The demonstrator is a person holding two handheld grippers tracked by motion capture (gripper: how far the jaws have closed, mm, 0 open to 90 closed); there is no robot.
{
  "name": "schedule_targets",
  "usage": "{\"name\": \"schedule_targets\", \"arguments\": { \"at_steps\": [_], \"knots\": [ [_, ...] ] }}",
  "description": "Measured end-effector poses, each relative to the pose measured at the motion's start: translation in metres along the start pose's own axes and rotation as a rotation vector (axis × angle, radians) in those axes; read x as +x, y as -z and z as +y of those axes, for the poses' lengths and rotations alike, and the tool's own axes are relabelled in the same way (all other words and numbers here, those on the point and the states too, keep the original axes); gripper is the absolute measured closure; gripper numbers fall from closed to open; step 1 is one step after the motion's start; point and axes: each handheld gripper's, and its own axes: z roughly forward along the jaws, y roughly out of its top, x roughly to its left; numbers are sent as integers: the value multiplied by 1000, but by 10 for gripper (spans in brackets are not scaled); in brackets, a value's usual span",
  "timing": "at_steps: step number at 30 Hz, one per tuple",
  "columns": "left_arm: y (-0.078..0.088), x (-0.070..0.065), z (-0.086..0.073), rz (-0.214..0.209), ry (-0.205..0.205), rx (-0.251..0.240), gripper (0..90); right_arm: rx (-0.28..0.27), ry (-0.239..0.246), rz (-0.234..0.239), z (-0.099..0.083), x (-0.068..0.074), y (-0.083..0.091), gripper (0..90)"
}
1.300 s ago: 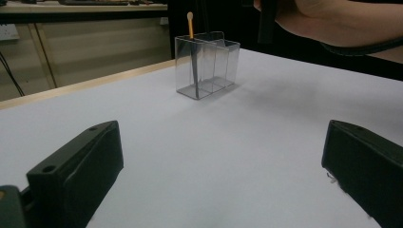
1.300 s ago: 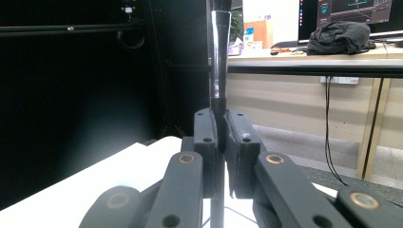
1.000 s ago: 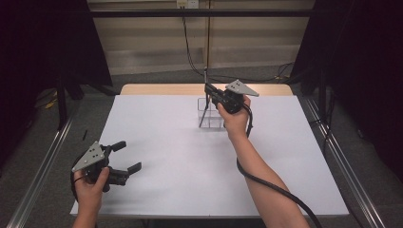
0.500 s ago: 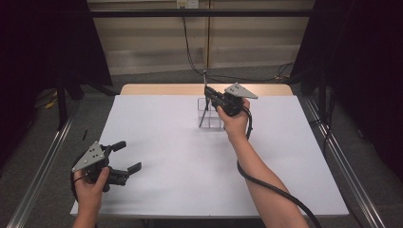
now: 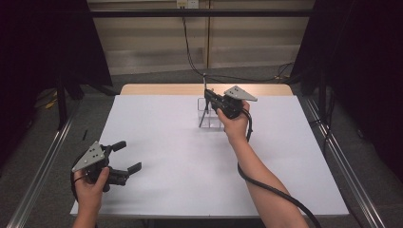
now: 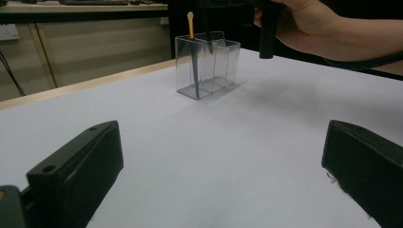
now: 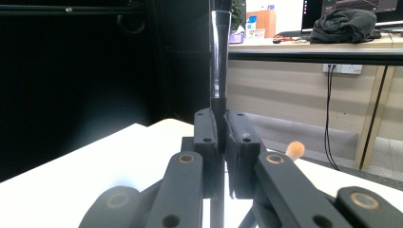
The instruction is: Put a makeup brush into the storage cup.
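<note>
- The right hand-held gripper (image 5: 207, 96) is pinched tight on a thin dark rod (image 7: 219, 66), which stands upright between its jaws (the right gripper view shows the pads pressed on its shaft).
- The rod's long axis runs vertically; its lower end reaches down into the clear compartment holder (image 6: 205, 64) at the far middle of the counter (image 5: 180, 156), directly under that gripper.
- An orange-tipped stick (image 6: 190, 24) stands in the holder too, just beside the rod.
- The left hand-held gripper (image 5: 124, 156) rests near the counter's near left corner with jaws spread and nothing between them, well apart from the holder.
- The right hand is much the nearer, so any lowering or lifting along the rod's axis looks to be its job.
</note>
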Motion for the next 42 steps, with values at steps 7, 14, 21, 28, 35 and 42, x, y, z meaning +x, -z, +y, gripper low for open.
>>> {"name": "schedule_targets", "arguments": {
  "at_steps": [7, 14, 21, 28, 35, 42],
  "knots": [
    [1, 0, 0, -2, 2, -5, 0, 9, 5, -7, -3, 0, 1, 847],
    [1, 0, 1, 0, 4, -8, 0, 12, 5, -7, -6, 0, 1, 847],
    [1, 0, 1, 1, -2, -3, 0, 18, -2, -5, -5, 0, 2, 846],
    [1, 0, 1, 2, 4, -9, 0, 33, -33, 11, -5, 1, 2, 613],
    [1, 0, 1, 2, -1, -4, 0, 34, -45, 47, -2, 3, 4, 344],
    [1, 0, 1, 4, -1, -3, 0, 25, -52, 67, 1, 5, 9, 231]
  ]
}}
